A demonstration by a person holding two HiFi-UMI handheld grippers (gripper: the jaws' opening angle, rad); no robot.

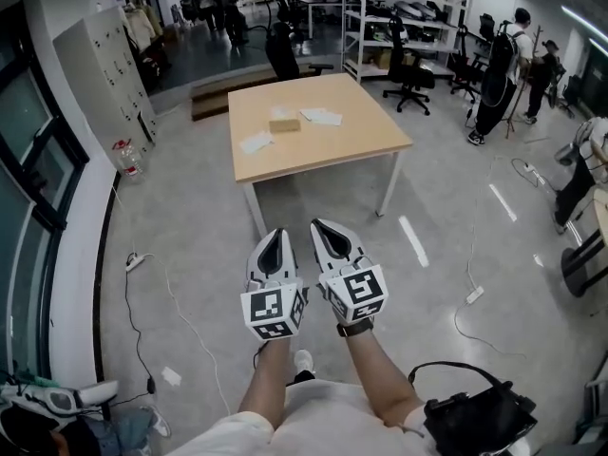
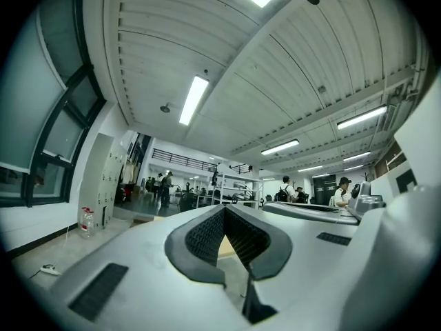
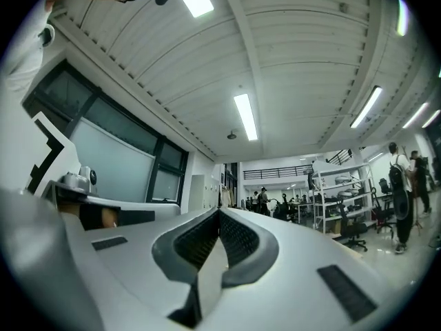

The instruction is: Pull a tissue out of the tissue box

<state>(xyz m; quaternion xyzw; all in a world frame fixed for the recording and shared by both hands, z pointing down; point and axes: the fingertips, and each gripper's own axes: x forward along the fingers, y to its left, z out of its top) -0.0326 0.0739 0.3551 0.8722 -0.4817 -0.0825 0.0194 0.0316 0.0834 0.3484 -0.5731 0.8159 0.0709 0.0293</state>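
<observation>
A brown tissue box (image 1: 284, 123) sits on a light wooden table (image 1: 380, 141) some way ahead, out of reach of both grippers. White tissues lie on the table to its right (image 1: 321, 116) and left (image 1: 256, 142). In the head view my left gripper (image 1: 275, 237) and right gripper (image 1: 322, 225) are held side by side above the grey floor, pointing toward the table. The left gripper (image 2: 224, 207) has its tips together with nothing between them. The right gripper (image 3: 219, 212) is also shut and empty.
A grey locker cabinet (image 1: 106, 65) stands by the left wall, with a power strip and cable (image 1: 134, 261) on the floor. Black office chairs (image 1: 410, 72) and metal shelving (image 1: 399, 17) stand beyond the table. People (image 1: 503, 65) stand at the right. A black bag (image 1: 475, 416) lies at the lower right.
</observation>
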